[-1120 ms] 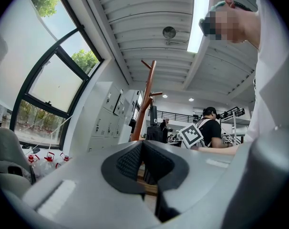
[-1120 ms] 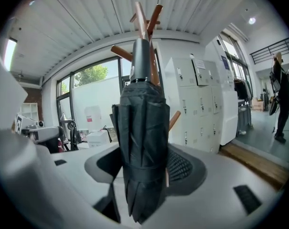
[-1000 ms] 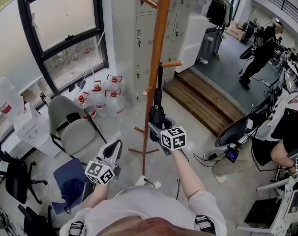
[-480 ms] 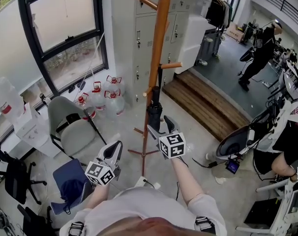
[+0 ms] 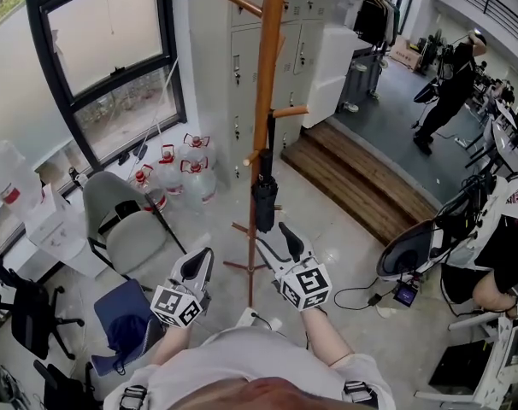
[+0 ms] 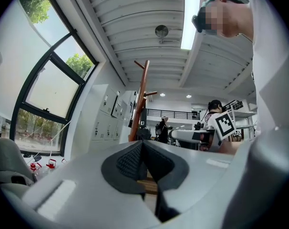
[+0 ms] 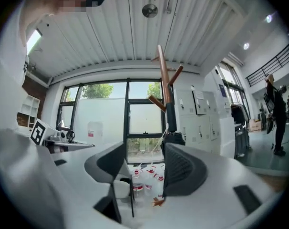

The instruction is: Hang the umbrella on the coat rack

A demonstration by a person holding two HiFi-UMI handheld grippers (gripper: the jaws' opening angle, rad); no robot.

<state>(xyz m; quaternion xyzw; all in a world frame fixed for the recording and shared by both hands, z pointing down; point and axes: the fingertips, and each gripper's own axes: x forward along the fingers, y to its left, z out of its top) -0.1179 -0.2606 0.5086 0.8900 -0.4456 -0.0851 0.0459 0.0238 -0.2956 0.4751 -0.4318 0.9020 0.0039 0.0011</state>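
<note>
From where I sit the black folded umbrella (image 5: 264,193) already hangs on the wooden coat rack (image 5: 267,67), close against the pole and well off the floor, handle up and canopy bundle down. Its top sits just under the side pegs, but I cannot tell which peg carries it.

My right gripper (image 5: 274,239) is just below and in front of the bundle, not touching it. Its jaws stand wide and are closing, with nothing between them. My left gripper (image 5: 199,261) hangs low to the left, well apart from the rack, pads pressed together on nothing.

I judge the umbrella to be light, with a stiff shaft inside soft, slick fabric. Hanging free, it would swing at the lightest nudge. If I had to take it again, I would grip the hard handle section above the bundle. My second choice would be the middle of the rolled canopy, where the folds give the pads something to bite. I would avoid the loose lower edge of the cloth.

I can read no brand or print on the umbrella or the rack. The grippers' cubes carry only black-and-white square markers. The red-capped water bottles (image 5: 178,173) and the lockers (image 5: 238,58) have labels too small to read.
</note>
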